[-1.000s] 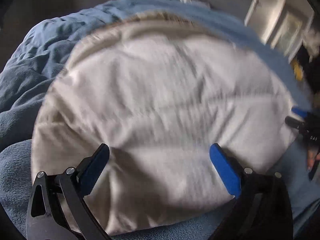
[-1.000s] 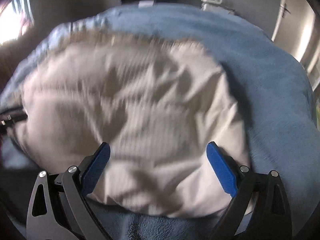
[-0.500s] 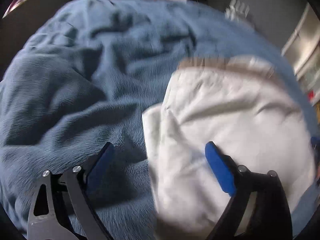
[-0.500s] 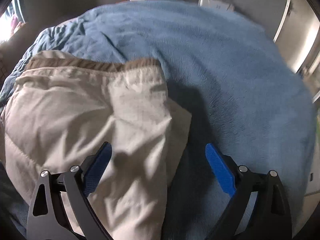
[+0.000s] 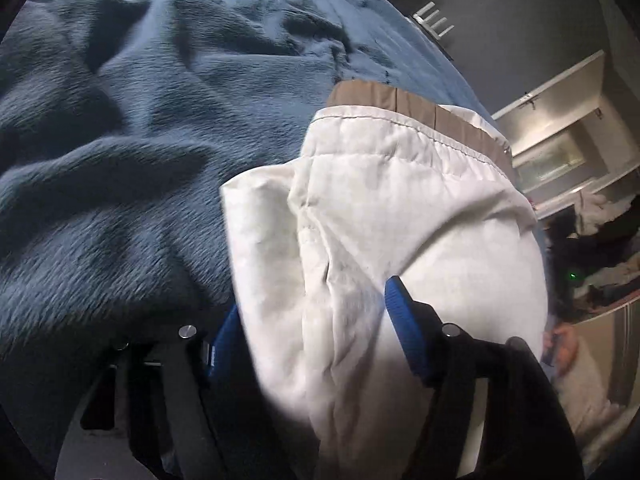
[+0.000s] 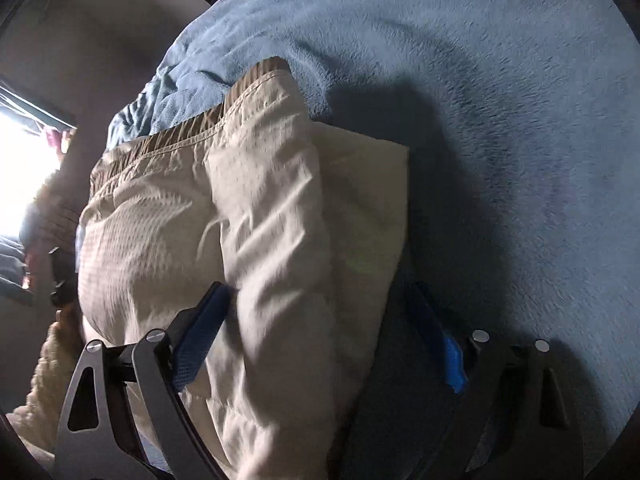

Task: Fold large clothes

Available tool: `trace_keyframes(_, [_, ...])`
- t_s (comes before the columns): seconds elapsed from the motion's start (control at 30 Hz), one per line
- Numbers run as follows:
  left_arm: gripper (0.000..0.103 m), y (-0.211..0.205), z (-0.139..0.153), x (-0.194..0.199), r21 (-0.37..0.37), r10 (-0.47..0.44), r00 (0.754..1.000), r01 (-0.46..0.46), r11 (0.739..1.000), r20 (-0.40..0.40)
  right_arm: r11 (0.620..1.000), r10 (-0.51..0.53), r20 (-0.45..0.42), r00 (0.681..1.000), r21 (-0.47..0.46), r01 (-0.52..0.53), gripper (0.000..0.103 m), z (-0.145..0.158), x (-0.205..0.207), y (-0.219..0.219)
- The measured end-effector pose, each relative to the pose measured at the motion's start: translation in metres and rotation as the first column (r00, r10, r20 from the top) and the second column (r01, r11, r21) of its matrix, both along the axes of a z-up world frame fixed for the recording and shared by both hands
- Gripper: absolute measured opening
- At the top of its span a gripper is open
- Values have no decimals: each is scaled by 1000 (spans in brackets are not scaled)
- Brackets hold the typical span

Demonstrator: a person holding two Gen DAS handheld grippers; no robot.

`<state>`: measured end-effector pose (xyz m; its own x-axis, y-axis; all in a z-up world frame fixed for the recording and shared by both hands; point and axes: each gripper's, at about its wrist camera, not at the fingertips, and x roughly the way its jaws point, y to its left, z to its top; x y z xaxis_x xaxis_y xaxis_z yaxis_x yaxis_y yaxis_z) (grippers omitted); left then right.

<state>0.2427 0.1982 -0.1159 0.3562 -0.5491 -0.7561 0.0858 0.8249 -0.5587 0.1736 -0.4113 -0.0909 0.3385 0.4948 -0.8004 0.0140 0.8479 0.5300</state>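
A cream garment (image 5: 400, 200) with a tan waistband (image 5: 380, 98) lies folded on a blue fleece blanket (image 5: 120, 140). My left gripper (image 5: 312, 300) straddles the garment's left edge. Its jaws are closing, a bunched fold of cloth stands between them, and the left pad is half hidden behind that edge. In the right wrist view the same garment (image 6: 180, 220) fills the left half, waistband (image 6: 192, 128) at the far end. My right gripper (image 6: 316, 288) straddles its right edge. Those jaws are closing too, with layered cloth between them and the right pad over the blanket (image 6: 500, 120).
The blanket is rumpled to the left of the garment and smoother to the right. White cabinets (image 5: 560, 120) and a cluttered dark corner stand beyond the bed's right side. A bright window (image 6: 24, 168) lies to the left. A hand in a fuzzy sleeve (image 6: 52, 352) shows at the lower left.
Both grippers left the garment's middle and moved apart and lower, the left to its left edge, the right to its right edge. Both pairs of jaws have narrowed around cloth.
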Motion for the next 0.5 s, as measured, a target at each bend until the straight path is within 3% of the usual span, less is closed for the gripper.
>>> trace_keyframes(0.03, [65,-2,-1,2,-2,-7,1000,7,1000,0,999,3,-1,1000,45,-3,77,-3,4,0])
trace_keyframes(0.07, [65,-6,-4,8,-6,-18,1000,18,1000,0,997,2,3,1000,78,-2,66,-5,7,-1])
trace_keyframes(0.17, [70,-13,-13,22,-17,-27,1000,28,999,5,989,-7,-4,1000,150,7,60,-17,20,-1])
trace_keyframes(0.23, [70,-14,-14,22,-10,-23,1000,24,1000,19,985,-7,29,1000,172,2,41,-17,22,1])
trace_keyframes(0.27, [65,-15,-11,21,0,-28,999,28,1000,30,988,11,63,998,156,-21,28,-11,21,6])
trace_keyframes(0.3, [42,-17,-6,17,-10,-47,997,47,999,58,992,30,105,994,118,-43,19,-2,18,12])
trace_keyframes(0.33, [25,-20,4,12,-12,-66,993,67,998,100,996,47,147,988,74,-58,16,9,12,18])
trace_keyframes(0.4, [17,-27,26,-2,38,-90,976,84,996,198,997,75,257,963,-14,-74,10,37,-2,30])
trace_keyframes(0.5, [14,-30,56,-16,72,-65,938,43,996,340,992,115,436,892,-101,-78,9,81,-18,39])
